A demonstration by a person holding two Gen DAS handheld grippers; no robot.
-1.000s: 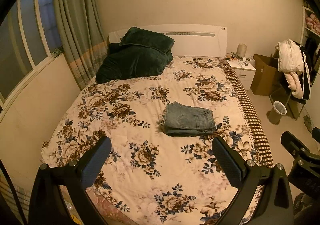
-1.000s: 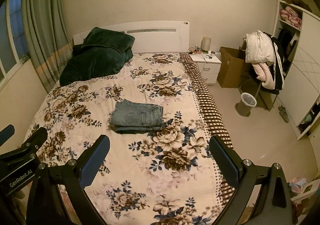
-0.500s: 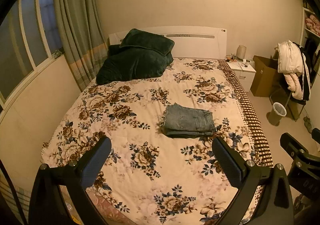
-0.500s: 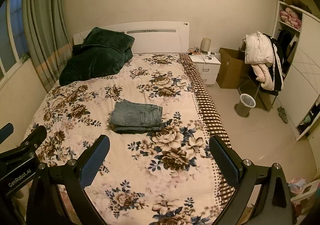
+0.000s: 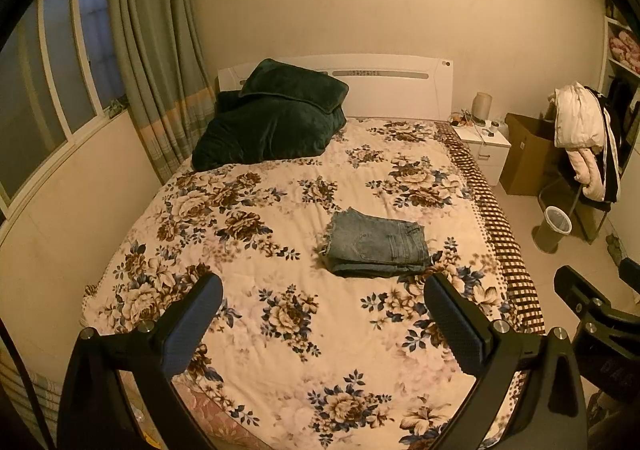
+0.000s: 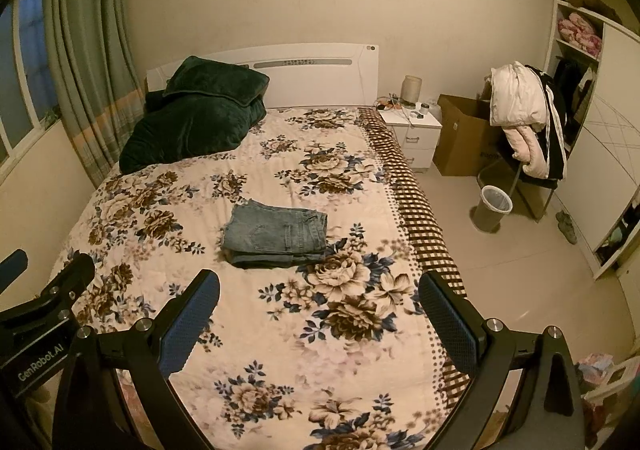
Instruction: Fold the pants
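Observation:
A pair of blue jeans (image 5: 376, 244) lies folded into a compact stack on the floral bedspread (image 5: 248, 250), right of the bed's middle; it also shows in the right wrist view (image 6: 276, 237). My left gripper (image 5: 322, 324) is open and empty, held well back above the foot of the bed. My right gripper (image 6: 318, 320) is open and empty too, at the same distance from the jeans. The right gripper's body shows at the right edge of the left wrist view (image 5: 592, 314); the left gripper's body shows at the left edge of the right wrist view (image 6: 44, 310).
A dark green duvet and pillow (image 5: 272, 122) are piled at the headboard, left side. A white nightstand (image 6: 412, 130), cardboard box (image 6: 464, 138), chair with hung jackets (image 6: 524, 118) and bin (image 6: 494, 206) stand right of the bed. A wall and curtained window run along the left.
Both views have shifted slightly back and up, so the bed and jeans sit a little lower in frame. The jeans have not moved and both grippers stay open.

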